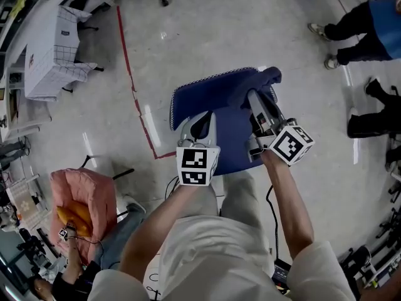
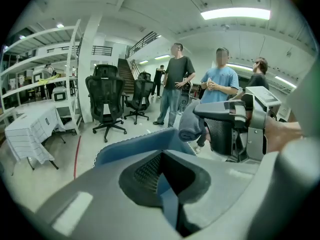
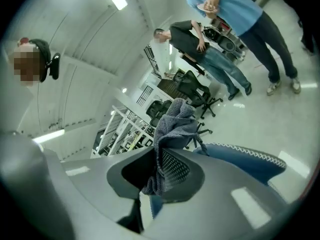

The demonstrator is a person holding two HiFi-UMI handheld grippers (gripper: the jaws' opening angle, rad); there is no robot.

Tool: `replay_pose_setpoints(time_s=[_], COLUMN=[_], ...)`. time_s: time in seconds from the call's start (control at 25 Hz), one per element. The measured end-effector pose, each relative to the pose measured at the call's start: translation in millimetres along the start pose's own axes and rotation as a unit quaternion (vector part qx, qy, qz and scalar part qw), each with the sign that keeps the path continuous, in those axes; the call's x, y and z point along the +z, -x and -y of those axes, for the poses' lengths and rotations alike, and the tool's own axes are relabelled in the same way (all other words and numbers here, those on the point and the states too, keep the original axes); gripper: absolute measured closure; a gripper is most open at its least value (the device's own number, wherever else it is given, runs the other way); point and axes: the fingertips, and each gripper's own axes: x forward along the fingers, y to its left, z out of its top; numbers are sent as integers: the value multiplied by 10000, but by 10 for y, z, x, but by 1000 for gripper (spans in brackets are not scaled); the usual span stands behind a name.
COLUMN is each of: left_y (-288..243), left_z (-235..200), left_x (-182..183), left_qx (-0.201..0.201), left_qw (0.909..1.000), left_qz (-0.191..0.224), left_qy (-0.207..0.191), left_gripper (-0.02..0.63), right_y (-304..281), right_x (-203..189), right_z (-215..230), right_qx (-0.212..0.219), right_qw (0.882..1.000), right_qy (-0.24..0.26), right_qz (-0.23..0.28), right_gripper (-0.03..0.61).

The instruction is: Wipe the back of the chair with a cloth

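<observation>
Blue chair sits directly below both grippers; right gripper pinches cloth at its far edge, left gripper clamps chair nearer the person

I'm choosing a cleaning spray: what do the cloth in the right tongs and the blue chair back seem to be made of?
Cloth: a soft grey-blue textile, perhaps microfibre or terry. It hangs in limp folds and shows a fine, matte weave.
Chair back: matte blue upholstery with a pale zigzag stitched seam along its edge. It is probably fabric, though smooth faux leather can't be ruled out.
</observation>
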Motion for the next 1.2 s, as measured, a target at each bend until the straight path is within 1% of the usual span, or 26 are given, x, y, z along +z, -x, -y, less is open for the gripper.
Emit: replay_pose_setpoints(time_s=[0.12,0.24,0.48,0.6,0.68,0.76,0.84,0.92,1.0,1.08,1.12,1.2], left_y=[147,350,790,944,1062,1182,1284,1381,1505,1641,1700,1816], left_z=[18,160,441,536,615,753,928,1046,1083,1092,1102,1139], left_x=[67,199,550,662,645,620,682,746,752,749,764,797], left_qx=[-67,-157,-377,-517,-641,-761,-857,-911,-897,-852,-833,-801], left_qw=[10000,9998,9984,9974,9965,9958,9949,9938,9933,9931,9930,9928], left_qz=[34,144,411,508,524,491,536,636,728,800,831,883], left_qy=[34,66,74,3,84,144,46,-14,-12,-18,-44,-106], left_gripper=[614,614,614,614,614,614,614,614,614,614,614,614], right_y=[98,290,696,846,964,1112,1272,1416,1534,1618,1645,1694], right_x=[7,25,102,41,-100,-202,-177,-132,-158,-208,-219,-231], right_z=[-235,-508,-1215,-1516,-1615,-1643,-1672,-1722,-1782,-1860,-1906,-1996], right_qx=[-61,-78,148,317,350,277,172,52,-110,-247,-268,-242], right_qw=[9979,9930,9768,9693,9671,9673,9666,9629,9550,9432,9378,9310], right_qy=[639,1173,2128,2428,2497,2481,2517,2670,2943,3290,3440,3622], right_qz=[-15,-134,-192,-234,-338,-448,-452,-391,-363,-383,-388,-387], right_gripper=[517,517,517,515,515,517,515,517,517,517,517,517])
